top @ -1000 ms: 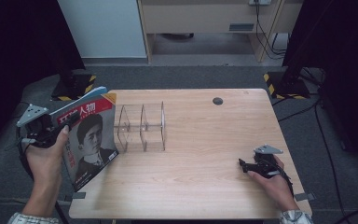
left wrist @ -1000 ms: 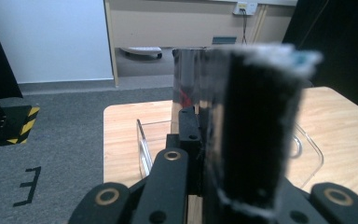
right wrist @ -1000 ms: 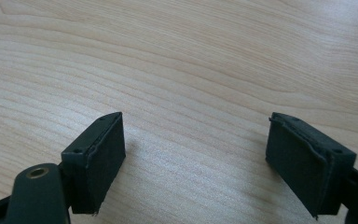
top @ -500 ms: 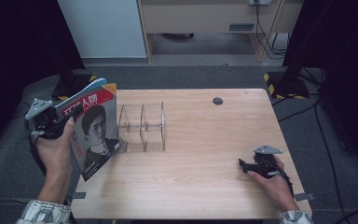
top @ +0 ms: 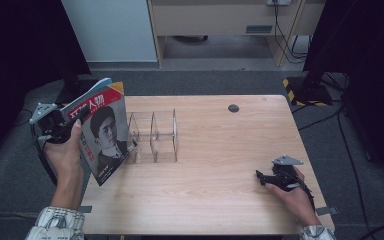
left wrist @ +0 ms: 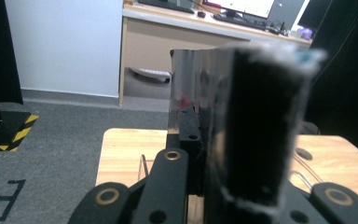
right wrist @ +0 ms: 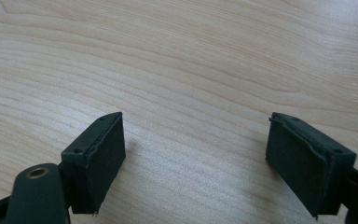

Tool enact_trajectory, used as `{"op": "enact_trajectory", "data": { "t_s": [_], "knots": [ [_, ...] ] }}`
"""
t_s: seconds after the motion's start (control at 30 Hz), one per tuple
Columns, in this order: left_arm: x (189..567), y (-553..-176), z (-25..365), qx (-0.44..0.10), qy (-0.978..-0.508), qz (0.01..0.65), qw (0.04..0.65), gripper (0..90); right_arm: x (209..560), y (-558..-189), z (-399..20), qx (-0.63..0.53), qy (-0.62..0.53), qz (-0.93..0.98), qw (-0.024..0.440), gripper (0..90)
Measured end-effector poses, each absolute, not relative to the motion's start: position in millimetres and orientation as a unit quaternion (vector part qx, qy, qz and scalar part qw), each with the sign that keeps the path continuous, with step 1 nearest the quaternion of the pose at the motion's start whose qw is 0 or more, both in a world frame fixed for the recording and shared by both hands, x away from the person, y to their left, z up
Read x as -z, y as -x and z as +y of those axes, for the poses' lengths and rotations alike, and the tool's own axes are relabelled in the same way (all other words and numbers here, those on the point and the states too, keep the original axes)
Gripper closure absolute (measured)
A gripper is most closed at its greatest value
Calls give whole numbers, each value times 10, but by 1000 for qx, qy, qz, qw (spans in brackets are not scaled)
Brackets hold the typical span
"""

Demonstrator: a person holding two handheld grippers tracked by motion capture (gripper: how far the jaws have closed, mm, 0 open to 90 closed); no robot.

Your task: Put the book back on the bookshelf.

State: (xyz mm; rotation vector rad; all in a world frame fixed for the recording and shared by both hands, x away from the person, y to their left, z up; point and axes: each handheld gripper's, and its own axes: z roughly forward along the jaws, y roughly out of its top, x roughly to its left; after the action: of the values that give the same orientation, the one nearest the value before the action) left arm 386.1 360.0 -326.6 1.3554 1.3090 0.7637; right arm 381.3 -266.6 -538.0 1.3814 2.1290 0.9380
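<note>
At the desk's (top: 220, 165) left edge, your left gripper (top: 55, 131), jaws clamped on the magazine (top: 102, 131), has swung it upright beside the clear rack (top: 152, 136), ready for slotting; your right gripper (top: 275, 179) rests with jaws apart.

One magazine (top: 102, 131), one clear divider rack (top: 154, 136), two grippers.

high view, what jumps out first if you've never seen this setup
The magazine with a portrait cover, held upright at the table's left edge by the left gripper. Beside it stands a clear divider rack. The right gripper rests open near the table's right edge.
</note>
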Motion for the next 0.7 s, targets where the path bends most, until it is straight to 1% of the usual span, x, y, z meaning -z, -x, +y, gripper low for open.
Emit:
{"op": "enact_trajectory", "data": {
  "t_s": [0.43,0.7],
  "knots": [
    [3314,-3879,3621,-338,-548,558,524,864,5378,-3809,-2665,-337,-499,769,216,199],
    [3341,-3921,3560,-351,-547,556,518,864,5379,-3807,-2664,-338,-498,769,217,199]
  ]
}}
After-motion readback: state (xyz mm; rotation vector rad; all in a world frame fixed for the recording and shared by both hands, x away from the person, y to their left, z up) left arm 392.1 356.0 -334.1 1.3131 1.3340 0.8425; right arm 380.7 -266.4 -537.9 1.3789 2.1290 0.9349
